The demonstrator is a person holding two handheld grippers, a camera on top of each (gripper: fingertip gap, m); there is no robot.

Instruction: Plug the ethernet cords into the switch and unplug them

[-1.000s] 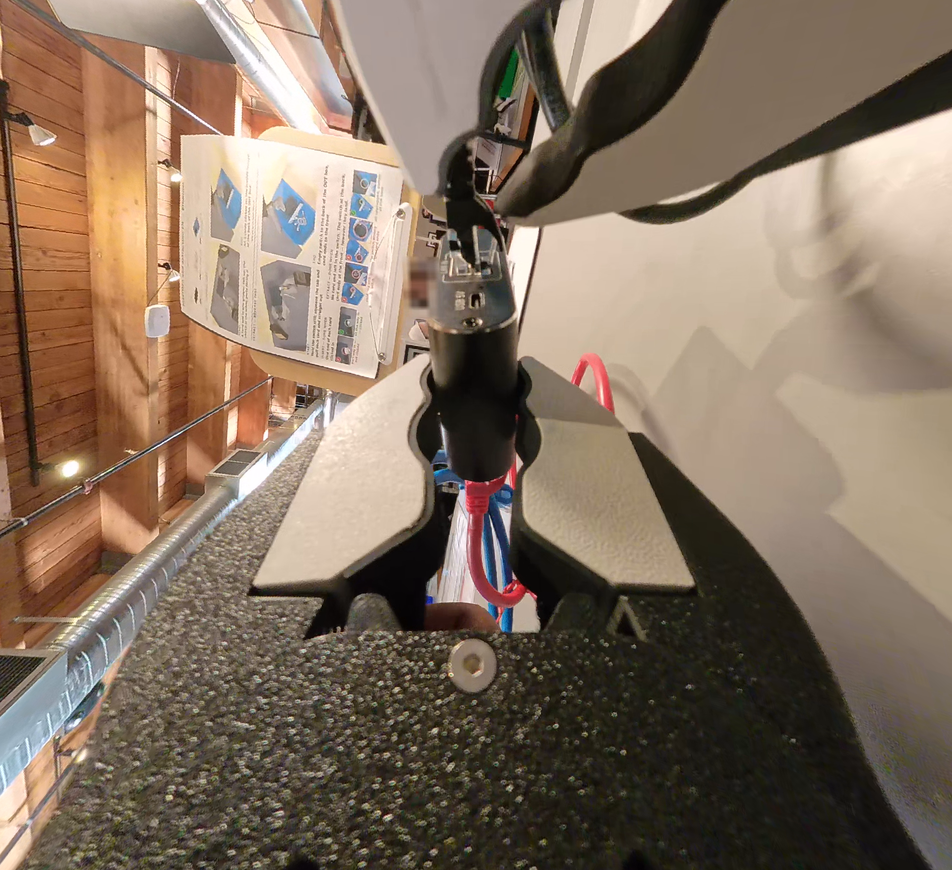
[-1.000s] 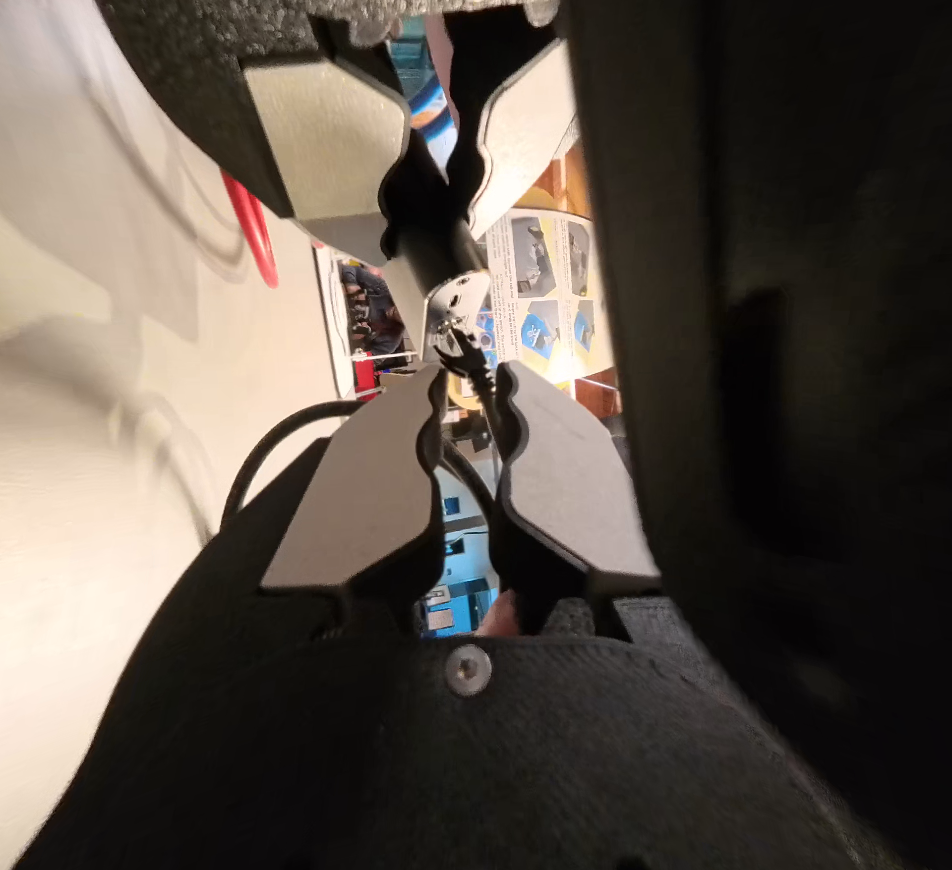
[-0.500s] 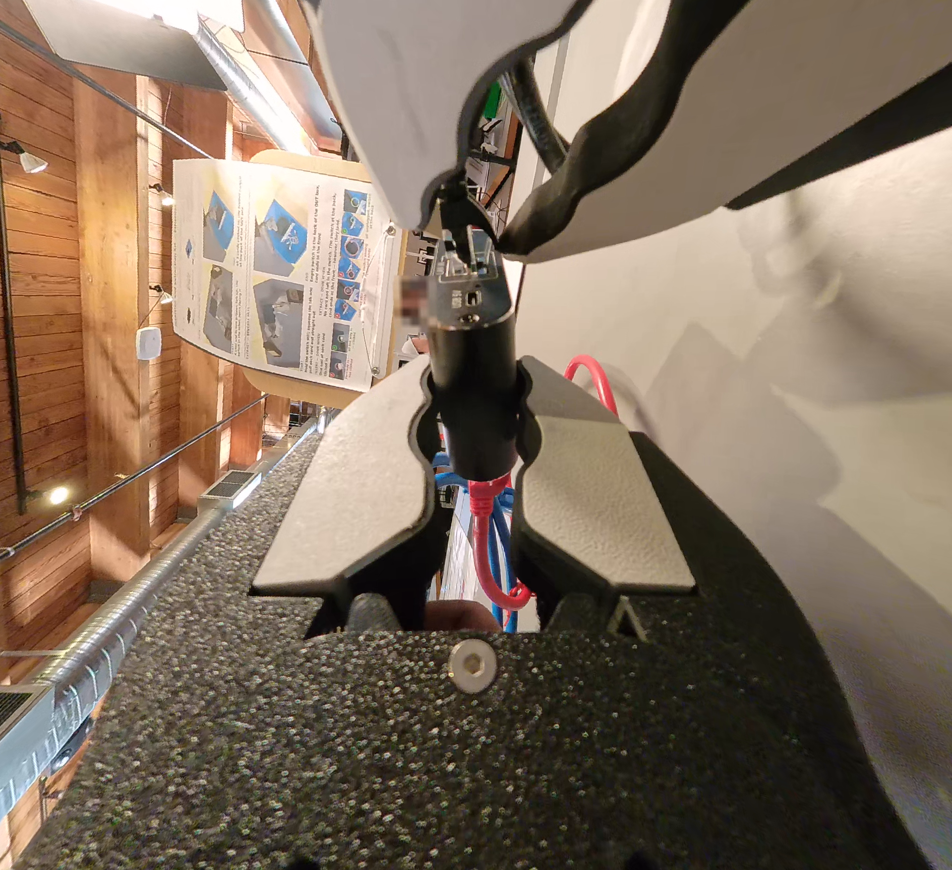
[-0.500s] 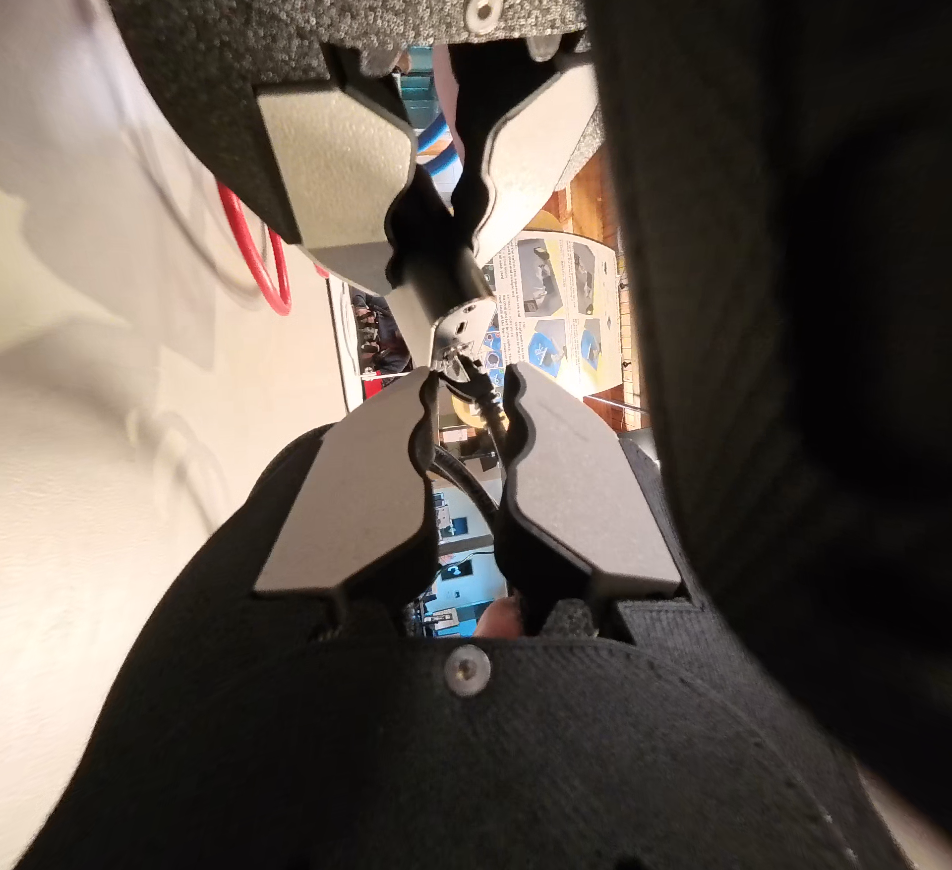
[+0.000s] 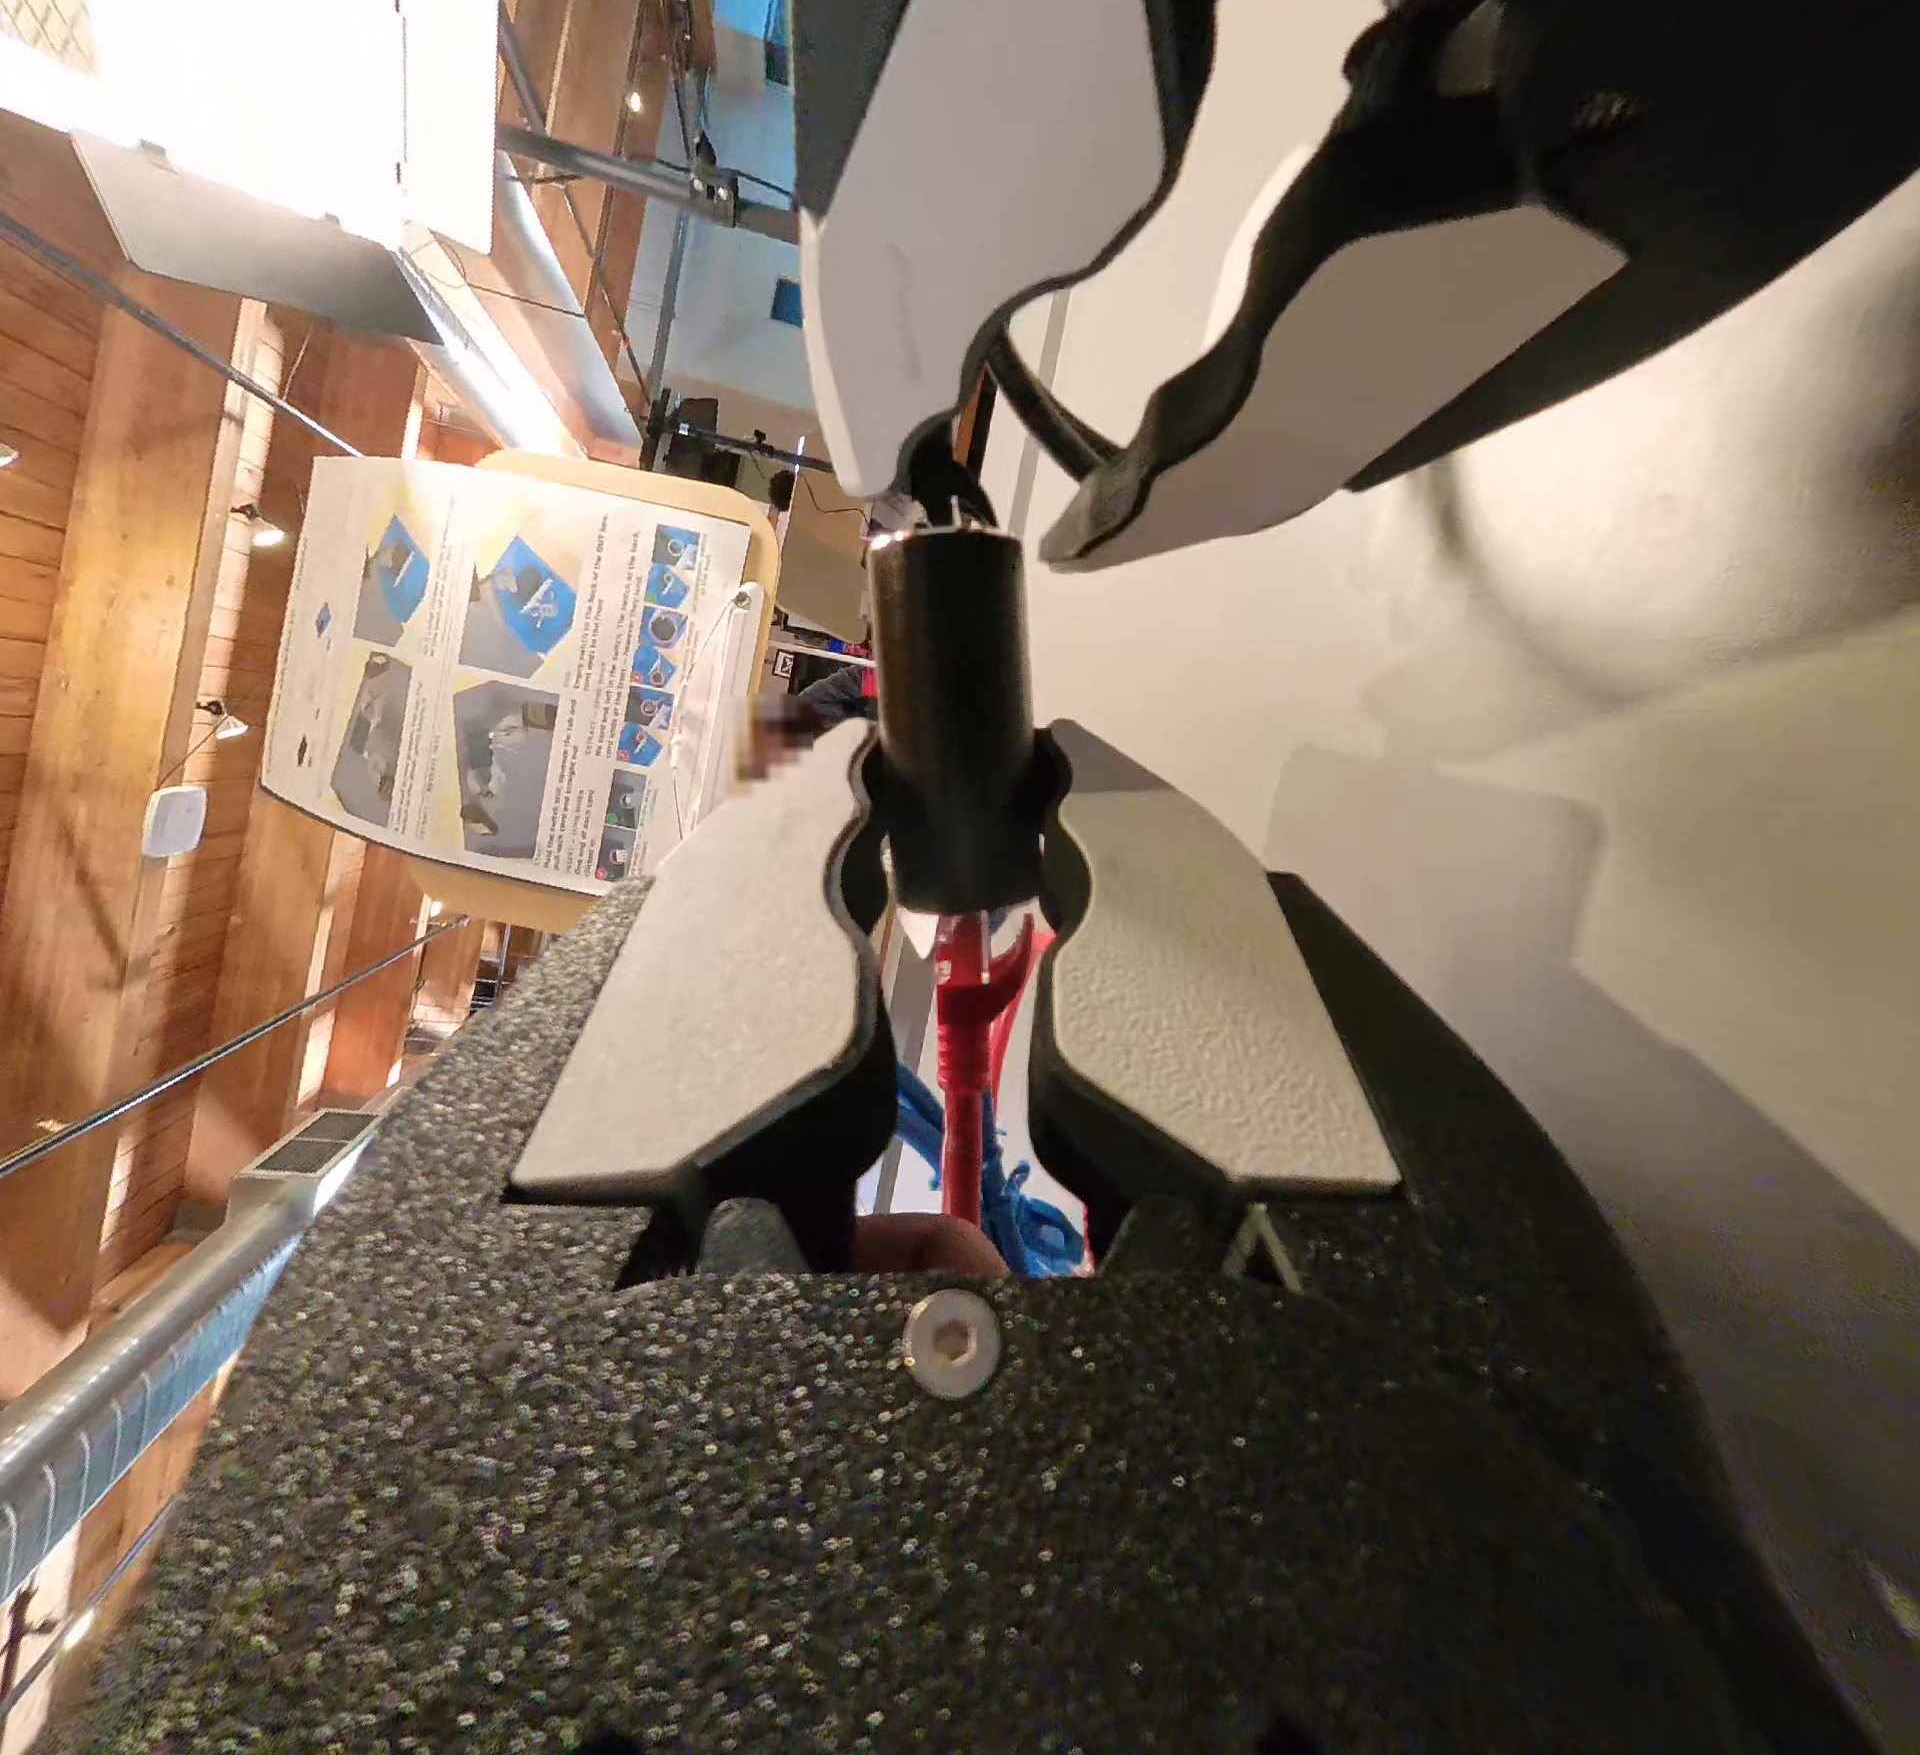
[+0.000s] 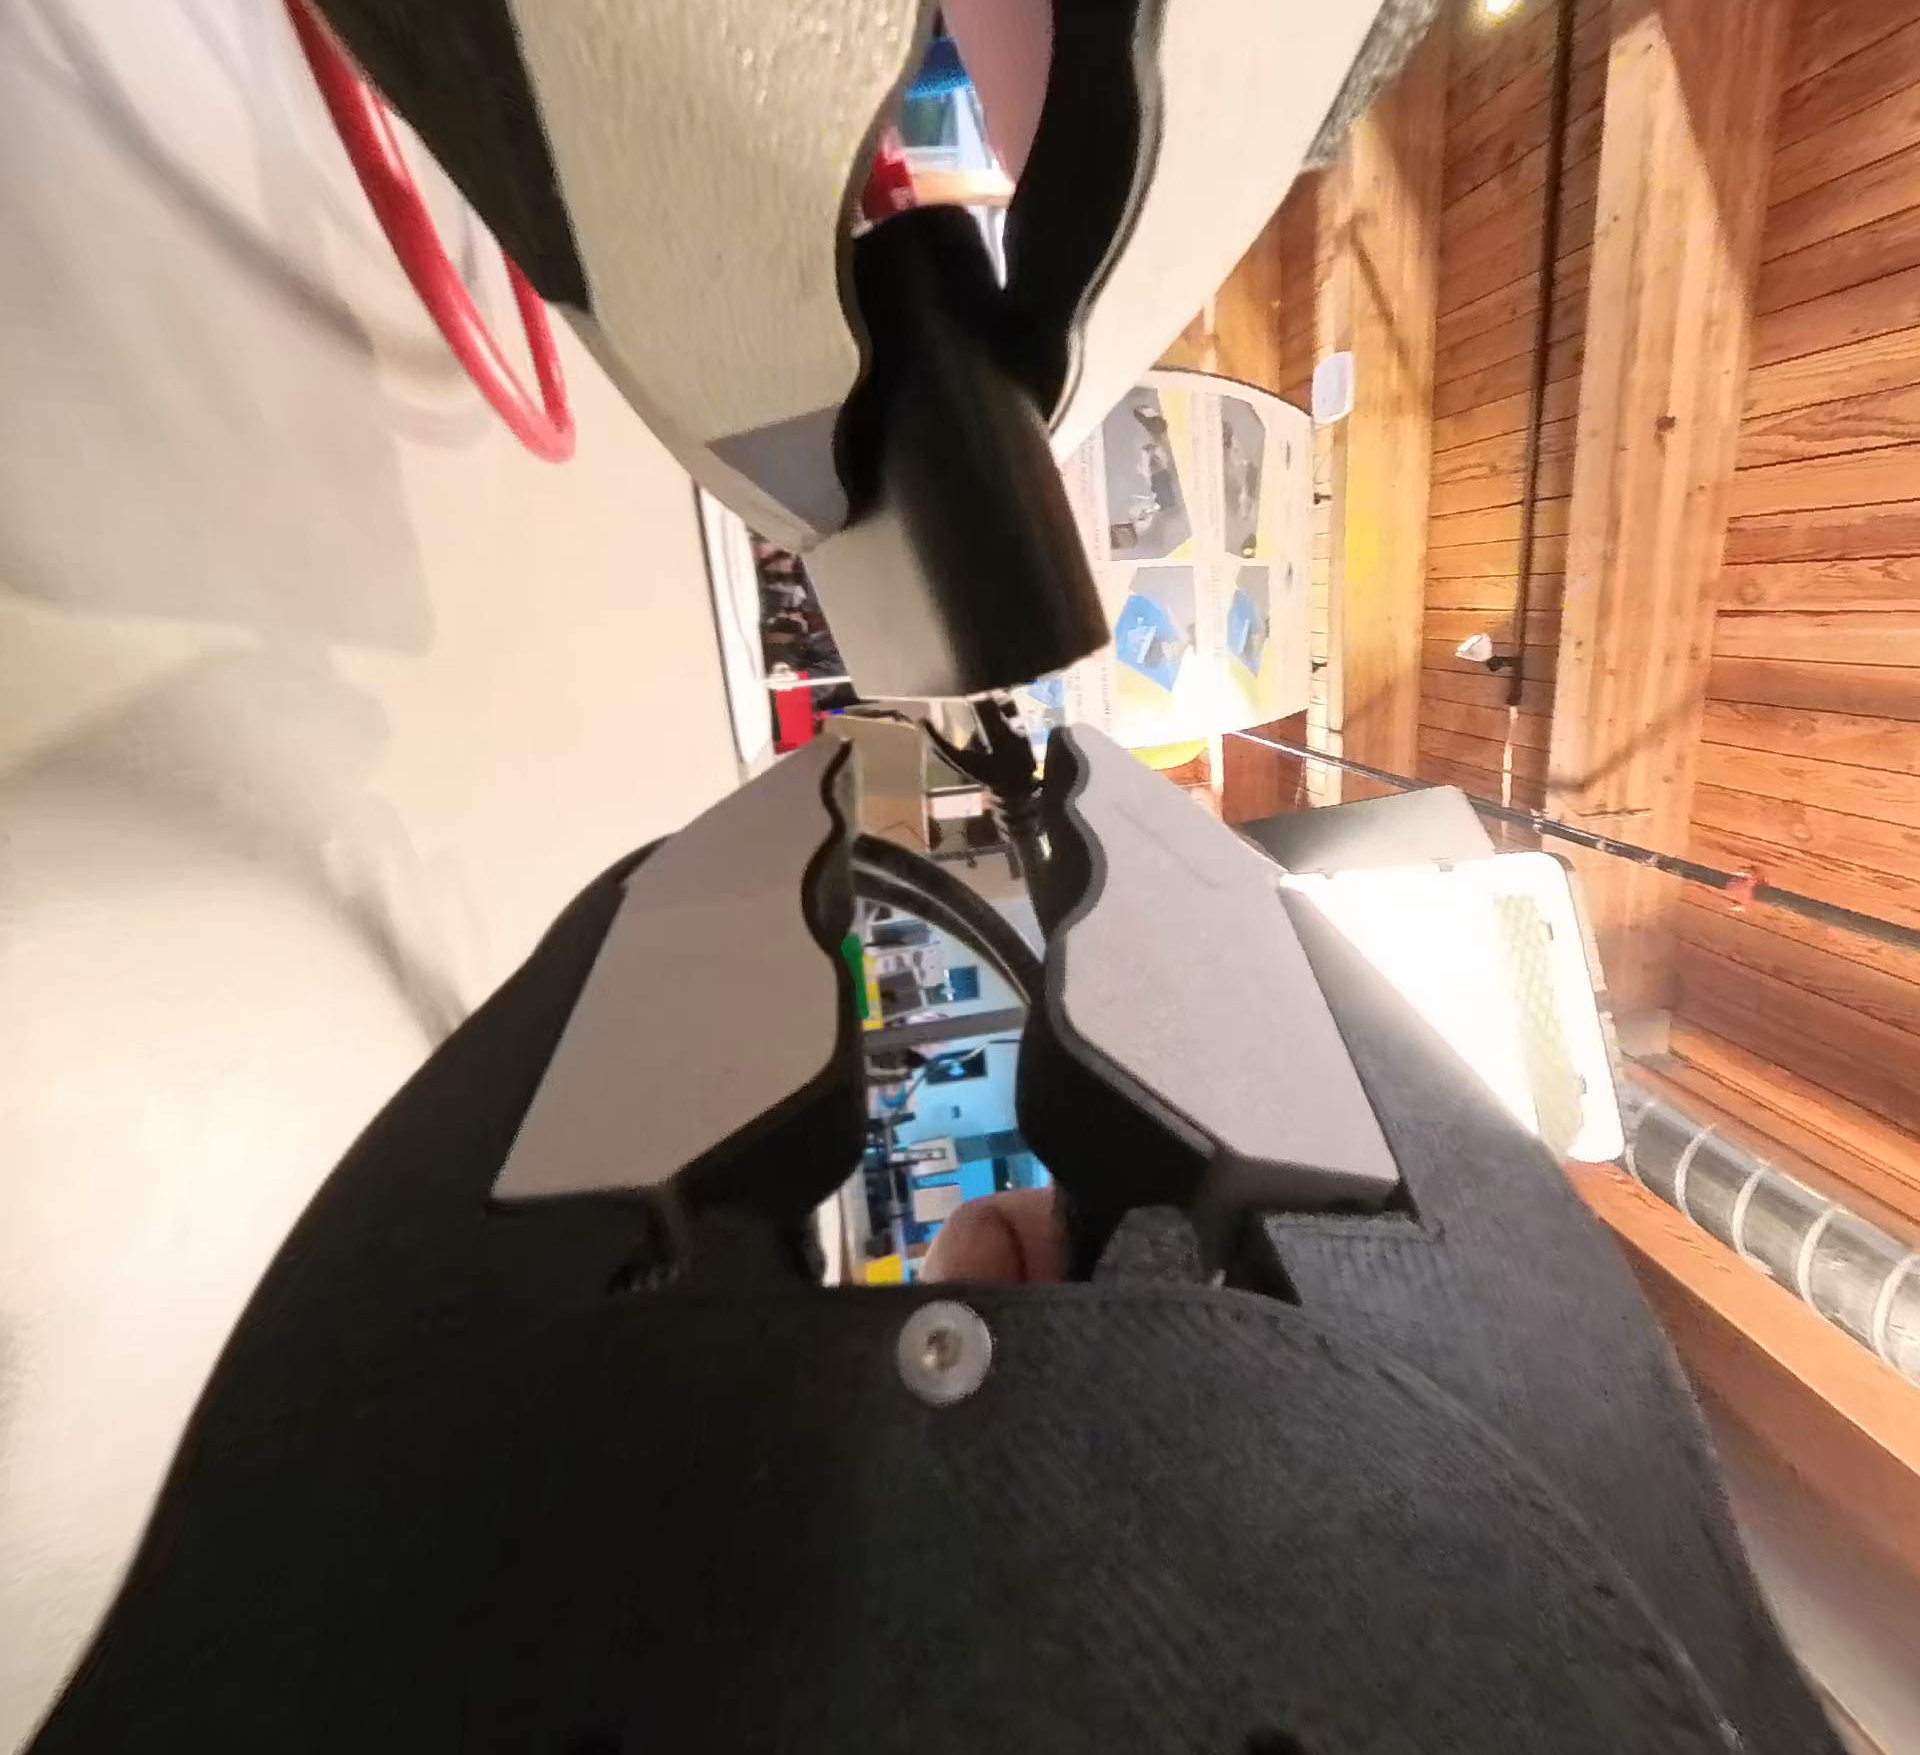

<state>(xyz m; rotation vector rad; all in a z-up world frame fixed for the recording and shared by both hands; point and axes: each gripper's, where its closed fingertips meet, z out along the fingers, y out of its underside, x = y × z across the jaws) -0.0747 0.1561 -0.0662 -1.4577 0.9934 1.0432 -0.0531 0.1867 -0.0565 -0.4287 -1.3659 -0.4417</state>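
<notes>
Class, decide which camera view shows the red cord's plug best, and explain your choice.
The left wrist view: the red cord runs up between the left gripper's fingers, and its plug meets the black switch held there. The right wrist view shows only a blurred red loop against the white surface, its plug hidden.

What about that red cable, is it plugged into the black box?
Plugged in, apparently: the red cable's connector meets the near end of the black switch, held by the left gripper.
</notes>
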